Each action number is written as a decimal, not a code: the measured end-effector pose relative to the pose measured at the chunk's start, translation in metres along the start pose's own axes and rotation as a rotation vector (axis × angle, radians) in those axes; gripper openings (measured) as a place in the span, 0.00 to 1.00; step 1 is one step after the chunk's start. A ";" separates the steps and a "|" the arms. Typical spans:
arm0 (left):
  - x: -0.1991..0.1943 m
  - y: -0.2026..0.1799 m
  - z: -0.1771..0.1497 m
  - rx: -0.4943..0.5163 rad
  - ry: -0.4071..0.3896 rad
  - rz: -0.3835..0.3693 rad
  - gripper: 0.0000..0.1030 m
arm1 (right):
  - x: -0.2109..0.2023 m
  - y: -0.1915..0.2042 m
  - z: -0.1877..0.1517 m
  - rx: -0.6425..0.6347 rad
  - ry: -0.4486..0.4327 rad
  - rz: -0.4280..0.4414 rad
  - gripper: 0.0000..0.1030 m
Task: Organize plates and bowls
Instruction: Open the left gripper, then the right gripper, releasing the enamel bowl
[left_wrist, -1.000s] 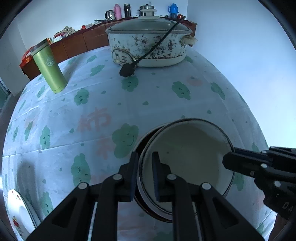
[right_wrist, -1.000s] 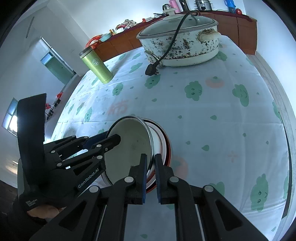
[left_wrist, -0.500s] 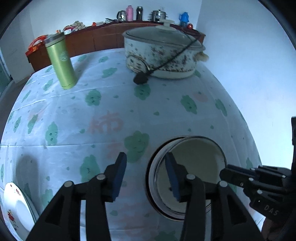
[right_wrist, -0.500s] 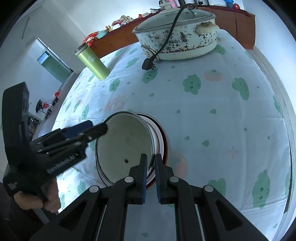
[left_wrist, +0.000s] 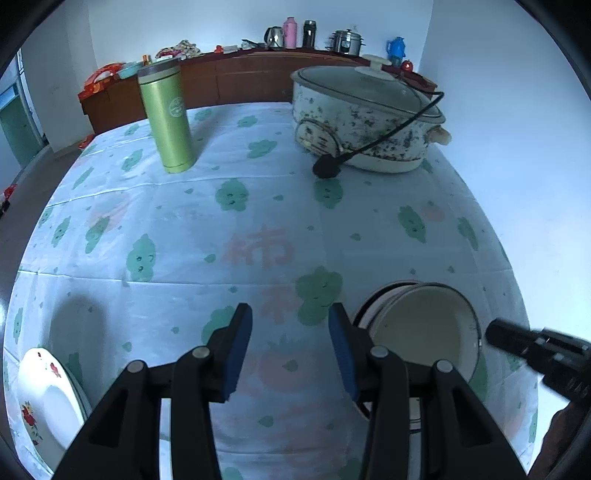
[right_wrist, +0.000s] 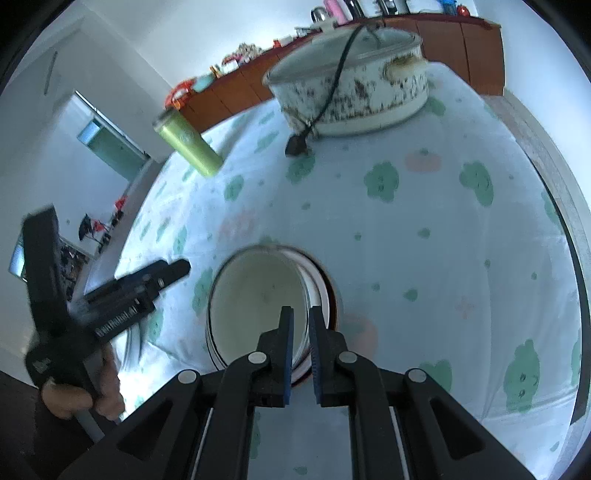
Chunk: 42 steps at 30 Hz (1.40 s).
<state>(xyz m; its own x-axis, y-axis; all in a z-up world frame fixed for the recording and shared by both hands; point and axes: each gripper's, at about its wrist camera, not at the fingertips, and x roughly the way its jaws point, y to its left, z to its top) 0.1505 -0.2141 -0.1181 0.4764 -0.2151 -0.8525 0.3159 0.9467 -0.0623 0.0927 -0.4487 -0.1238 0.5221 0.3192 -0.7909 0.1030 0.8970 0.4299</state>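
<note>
Item: cream bowl (right_wrist: 258, 299), nested in the red-rimmed bowl (right_wrist: 325, 291) near my edge of the table (right_wrist: 424, 229); my right gripper (right_wrist: 300, 325) is pinched on its near rim, probably to steady the stack. My left gripper (left_wrist: 290, 332) hangs beside the stack, angled down over bare cloth, jaws part-spread and holding nothing. The flowered plate (left_wrist: 44, 402) sits well apart at the left edge.
</note>
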 end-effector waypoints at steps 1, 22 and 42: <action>0.000 0.000 0.000 0.001 0.000 0.003 0.42 | -0.001 0.001 0.003 -0.006 -0.009 0.003 0.09; 0.004 0.000 -0.006 0.008 0.011 0.018 0.42 | 0.030 -0.006 0.019 -0.008 -0.011 0.004 0.09; -0.033 -0.027 -0.044 0.085 -0.025 0.063 0.58 | -0.021 -0.010 -0.034 0.088 -0.036 0.082 0.17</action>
<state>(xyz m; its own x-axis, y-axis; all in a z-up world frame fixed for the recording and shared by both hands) 0.0904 -0.2219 -0.1111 0.5172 -0.1624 -0.8403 0.3529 0.9350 0.0365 0.0517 -0.4545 -0.1263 0.5617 0.3777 -0.7361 0.1319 0.8374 0.5304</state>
